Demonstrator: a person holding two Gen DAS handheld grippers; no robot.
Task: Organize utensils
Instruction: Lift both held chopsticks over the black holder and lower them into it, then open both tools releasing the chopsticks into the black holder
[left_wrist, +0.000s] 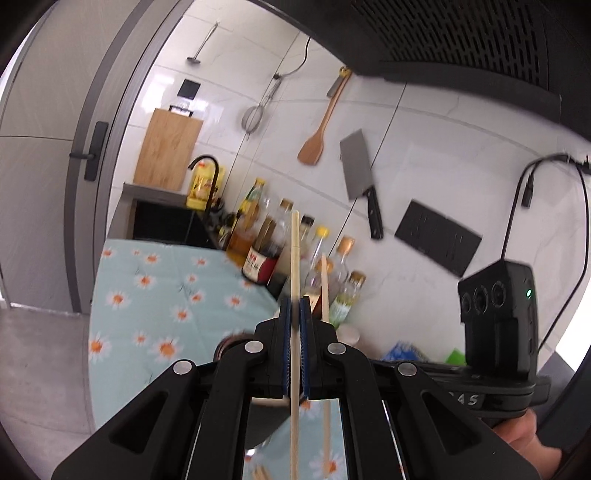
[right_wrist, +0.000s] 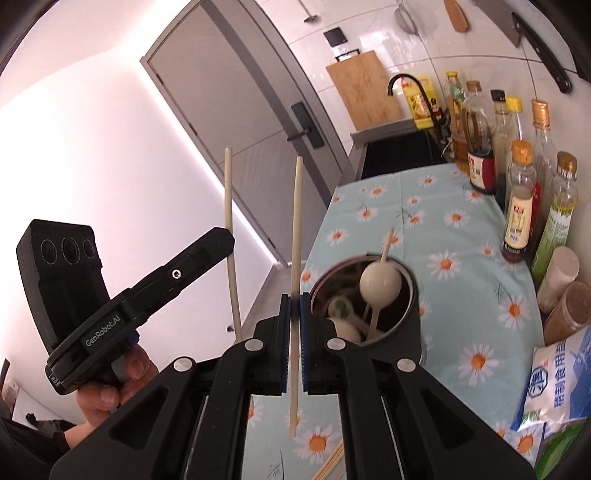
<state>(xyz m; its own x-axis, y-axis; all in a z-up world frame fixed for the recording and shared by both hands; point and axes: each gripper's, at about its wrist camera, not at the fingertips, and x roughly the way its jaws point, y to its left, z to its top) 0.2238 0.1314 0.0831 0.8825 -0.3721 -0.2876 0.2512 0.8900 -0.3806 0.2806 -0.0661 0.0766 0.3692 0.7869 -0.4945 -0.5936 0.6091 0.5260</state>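
Left gripper (left_wrist: 294, 314): pads pressed tight on one pale chopstick (left_wrist: 294, 266), gripped partway along so it stands nearly upright, both ends sticking out.
Right gripper (right_wrist: 294, 310): likewise clamped on a second chopstick (right_wrist: 296, 229), also near vertical, lifted above the near edge of the counter.
Seen from each other: in the right wrist view the left gripper sits to the left with its chopstick rising beside it; in the left wrist view the other stick shows just to the right of the held one.
Utensil holder (right_wrist: 415, 295): dark metal cup standing on the floral cloth (right_wrist: 461, 258), just right of and beyond the right gripper.
Already inside: pale spoons (right_wrist: 378, 284) and at least one thin stick, handles leaning on the rim.
Still loose: wooden chopsticks (right_wrist: 330, 461) lying flat on the cloth at the near edge, below the right gripper.
Progress: partway, as I judge it; several utensils are in the cup, two chopsticks are held but not dropped in, and more wait on the cloth.
Left to do: bring both held sticks over the cup mouth, release them, then collect the loose ones.
Surroundings: sauce bottles (right_wrist: 521, 206) along the far right wall, clear of the cup.
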